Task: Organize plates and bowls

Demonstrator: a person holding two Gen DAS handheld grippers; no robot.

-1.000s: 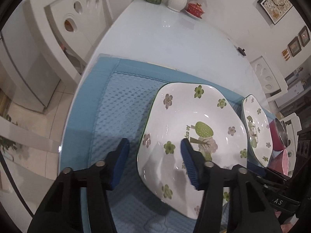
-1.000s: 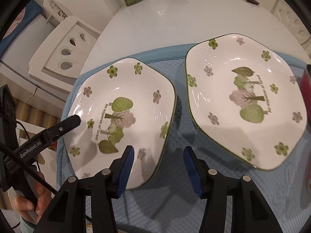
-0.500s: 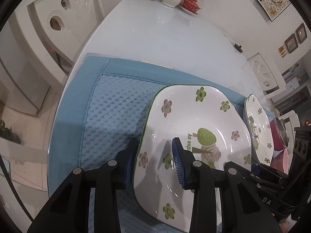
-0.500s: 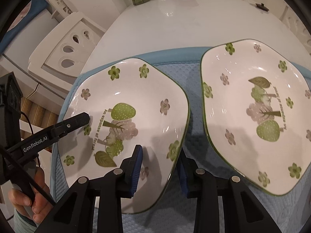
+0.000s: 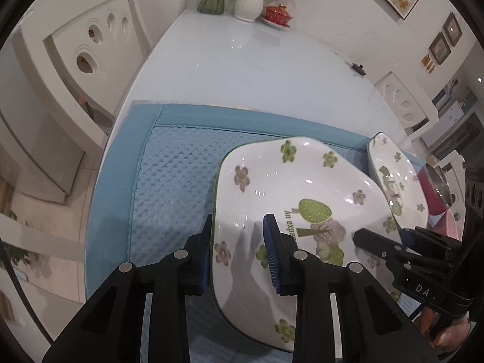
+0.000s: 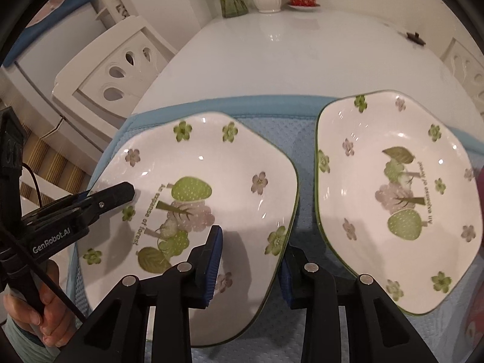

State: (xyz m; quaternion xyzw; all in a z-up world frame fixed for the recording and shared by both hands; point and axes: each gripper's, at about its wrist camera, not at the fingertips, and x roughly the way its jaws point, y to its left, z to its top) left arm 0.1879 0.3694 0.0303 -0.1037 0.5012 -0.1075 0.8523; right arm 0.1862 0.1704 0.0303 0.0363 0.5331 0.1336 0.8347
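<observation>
I have both grippers — left gripper [image 5: 239,254], right gripper [image 6: 251,263] — clamped on opposite rims of the near floral plate [image 6: 193,199] over the blue mat [image 5: 169,181]; uneven lifting could slip it onto its twin plate [image 6: 393,199].

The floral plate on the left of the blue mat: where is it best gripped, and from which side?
Grip the left floral plate by its thin raised rim, from its outer left and right edges, one pad inside and one outside. The left gripper and right gripper already pinch it so.
</observation>
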